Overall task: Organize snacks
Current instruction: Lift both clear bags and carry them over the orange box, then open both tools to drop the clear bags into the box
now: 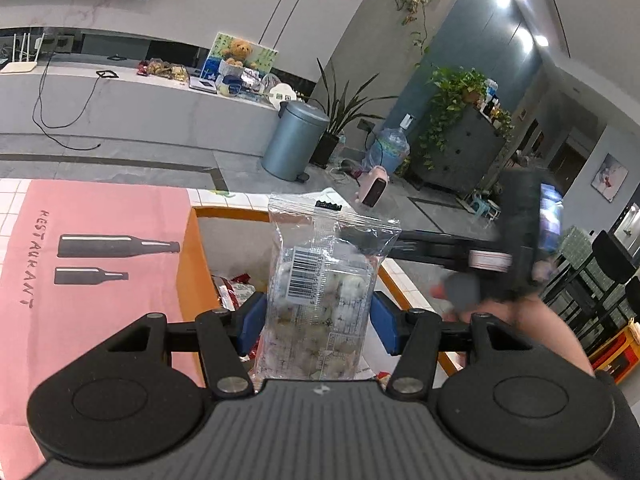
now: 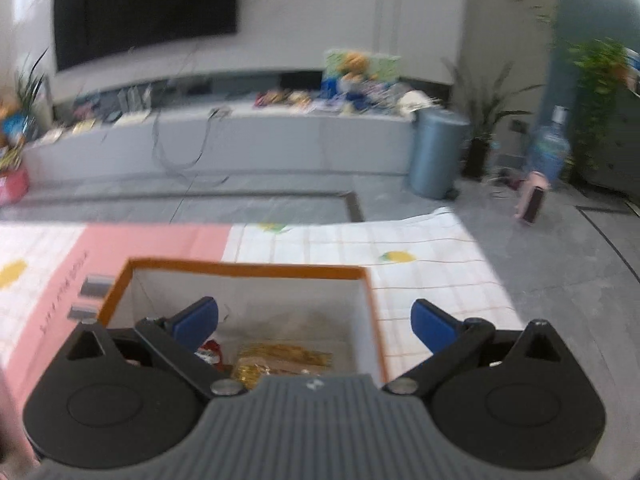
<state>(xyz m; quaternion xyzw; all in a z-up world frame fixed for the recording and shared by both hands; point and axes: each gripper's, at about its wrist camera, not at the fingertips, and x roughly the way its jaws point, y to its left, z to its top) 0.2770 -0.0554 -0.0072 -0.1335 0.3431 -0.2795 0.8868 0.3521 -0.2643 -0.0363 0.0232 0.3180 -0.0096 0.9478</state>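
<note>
My left gripper (image 1: 318,322) is shut on a clear snack bag (image 1: 320,292) with a barcode label, held upright over an orange-rimmed box (image 1: 192,264). Red wrappers (image 1: 232,290) lie inside the box. In the left wrist view, the right gripper's body shows blurred at the right, held by a hand (image 1: 532,320). In the right wrist view, my right gripper (image 2: 314,322) stands wide open above the same box (image 2: 372,292), with nothing between its blue pads (image 2: 198,316). A golden packet (image 2: 280,362) and a red wrapper (image 2: 210,354) lie on the box floor.
The box sits on a checked tablecloth (image 2: 420,248) beside a pink placemat (image 1: 92,280) printed with bottles. Beyond the table edge are a grey floor, a blue-grey bin (image 1: 294,140), a water jug (image 1: 390,148), a small pink heater (image 1: 374,190) and a long low counter (image 1: 120,100).
</note>
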